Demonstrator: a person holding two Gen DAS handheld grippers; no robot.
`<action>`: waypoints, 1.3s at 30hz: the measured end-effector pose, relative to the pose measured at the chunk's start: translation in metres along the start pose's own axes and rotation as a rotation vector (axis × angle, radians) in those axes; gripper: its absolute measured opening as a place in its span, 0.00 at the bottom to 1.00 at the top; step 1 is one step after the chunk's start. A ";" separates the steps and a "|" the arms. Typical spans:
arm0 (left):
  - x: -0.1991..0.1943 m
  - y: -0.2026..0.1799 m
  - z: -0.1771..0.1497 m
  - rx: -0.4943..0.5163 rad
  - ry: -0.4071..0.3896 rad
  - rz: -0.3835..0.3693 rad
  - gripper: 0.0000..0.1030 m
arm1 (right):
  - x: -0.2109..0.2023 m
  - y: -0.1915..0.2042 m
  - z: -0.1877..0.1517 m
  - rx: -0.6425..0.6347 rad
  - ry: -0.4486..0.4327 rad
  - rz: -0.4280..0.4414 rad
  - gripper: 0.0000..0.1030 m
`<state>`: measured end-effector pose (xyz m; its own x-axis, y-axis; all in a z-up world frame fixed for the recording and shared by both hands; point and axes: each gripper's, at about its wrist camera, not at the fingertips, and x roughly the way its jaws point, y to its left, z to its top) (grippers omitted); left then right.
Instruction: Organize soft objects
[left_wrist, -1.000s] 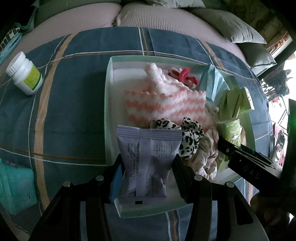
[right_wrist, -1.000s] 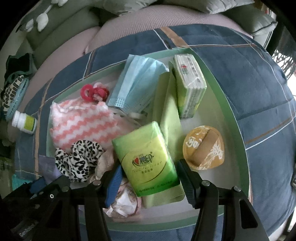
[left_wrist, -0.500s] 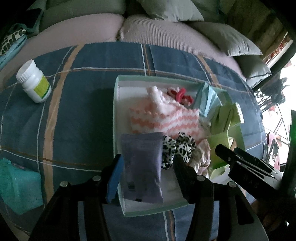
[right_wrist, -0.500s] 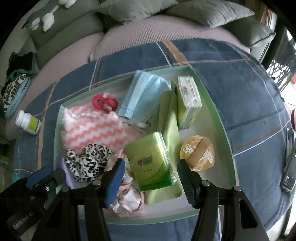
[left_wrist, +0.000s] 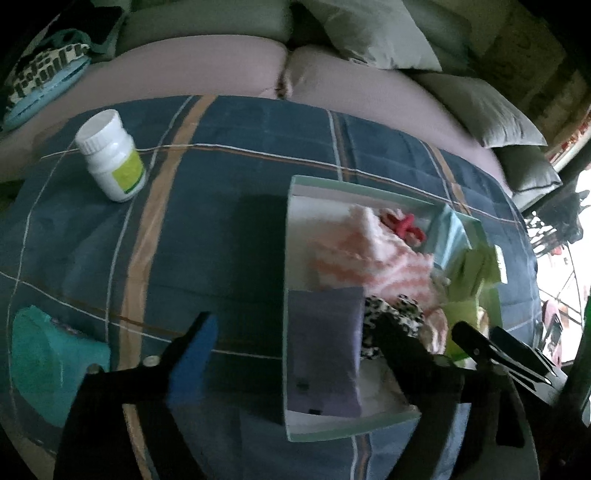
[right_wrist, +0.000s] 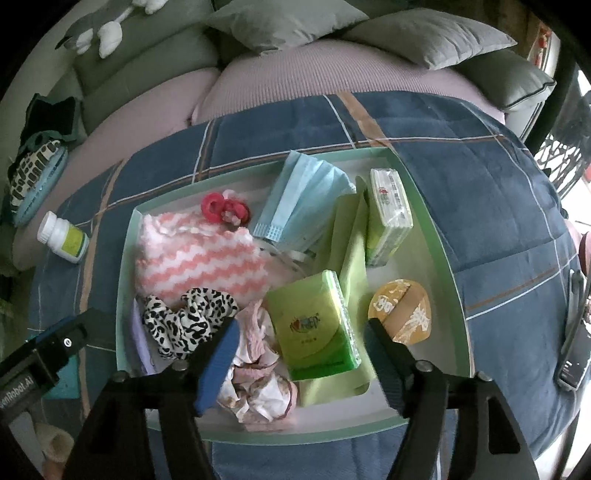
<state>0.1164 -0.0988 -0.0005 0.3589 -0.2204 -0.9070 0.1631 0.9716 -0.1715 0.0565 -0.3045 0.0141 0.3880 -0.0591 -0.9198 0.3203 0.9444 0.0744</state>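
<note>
The right gripper (right_wrist: 299, 350) hangs over the near edge of the pale green tray (right_wrist: 443, 258), its jaws opening and pressing on nothing; the green tissue pack (right_wrist: 314, 325) lies flat in the tray under the gap between them, free of both pads. Just left of that pack, at the tray's near side, sits a crumpled pink-and-white cloth (right_wrist: 258, 384), and beyond it the leopard-print scrunchie (right_wrist: 184, 317). Right of the pack lies a round yellow sachet (right_wrist: 402, 314). A light green cloth (right_wrist: 351, 243) runs from under the pack toward the tray's far side, with a second tissue pack (right_wrist: 388, 218) on its right. Further into the tray are the pink zigzag towel (right_wrist: 199, 258) on the left and a blue face mask (right_wrist: 303, 206) in the middle, with red hair ties (right_wrist: 221, 208) near the far left corner.

The left gripper (left_wrist: 295, 350) hovers at the tray's (left_wrist: 291, 435) near left corner, its jaws opening wide and empty: one finger is over the blue plaid blanket (left_wrist: 221, 184) outside the tray, the other over the tray. The purple packet (left_wrist: 321, 350) lies flat in that corner, touching neither pad. Left of the tray, well apart, a white pill bottle (left_wrist: 110, 158) stands on the blanket, and a teal cloth (left_wrist: 44, 362) lies at the blanket's near left edge. Beyond the tray are grey pillows (right_wrist: 424, 37).
</note>
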 end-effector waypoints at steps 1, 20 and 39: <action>0.000 0.001 0.000 -0.001 -0.002 0.010 0.87 | 0.000 0.000 0.000 -0.002 -0.004 0.000 0.82; 0.005 0.028 0.003 -0.046 -0.037 0.118 1.00 | 0.005 0.006 -0.001 -0.032 -0.016 -0.005 1.00; -0.015 0.029 -0.044 -0.008 -0.011 0.164 0.99 | -0.018 0.011 -0.034 -0.034 0.005 0.021 1.00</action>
<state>0.0753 -0.0634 -0.0087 0.3904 -0.0597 -0.9187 0.0946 0.9952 -0.0245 0.0236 -0.2822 0.0185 0.3900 -0.0372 -0.9201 0.2825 0.9558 0.0811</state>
